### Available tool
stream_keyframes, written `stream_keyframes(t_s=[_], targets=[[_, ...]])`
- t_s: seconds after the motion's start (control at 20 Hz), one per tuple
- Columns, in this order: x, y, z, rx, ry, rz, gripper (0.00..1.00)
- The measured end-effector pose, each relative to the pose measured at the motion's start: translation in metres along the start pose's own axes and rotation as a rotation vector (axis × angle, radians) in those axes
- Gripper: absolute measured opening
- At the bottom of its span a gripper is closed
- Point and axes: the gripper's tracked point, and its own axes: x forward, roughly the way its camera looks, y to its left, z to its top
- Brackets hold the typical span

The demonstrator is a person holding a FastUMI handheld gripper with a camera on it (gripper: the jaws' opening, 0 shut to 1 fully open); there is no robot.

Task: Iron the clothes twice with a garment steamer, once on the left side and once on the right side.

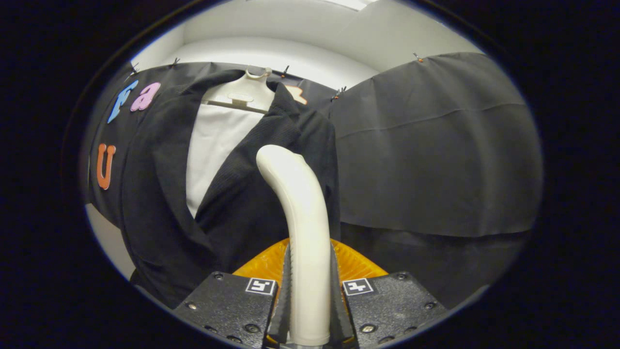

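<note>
The gripper (310, 291) was closed on the garment steamer (300, 232), both fingers pressing the sides of its pale curved handle. The steamer rose between the fingers, its top against the dark jacket (232, 194). That jacket hung open on a pale hanger (244, 94), over a white shirt (213, 145). Beside the jacket, black cloth (436, 145) was pinned to the booth wall. Above the jacket, the wall (290, 43) was plain white.
</note>
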Motion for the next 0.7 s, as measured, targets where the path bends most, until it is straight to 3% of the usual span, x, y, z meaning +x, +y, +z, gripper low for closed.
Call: stream_keyframes(t_s=[0.5, 0.7], targets=[[0.012, 0.014, -0.038, -0.035, 0.107, -0.005, 0.37], [-0.003, 0.012, -0.067, -0.051, 0.149, -0.006, 0.37]])
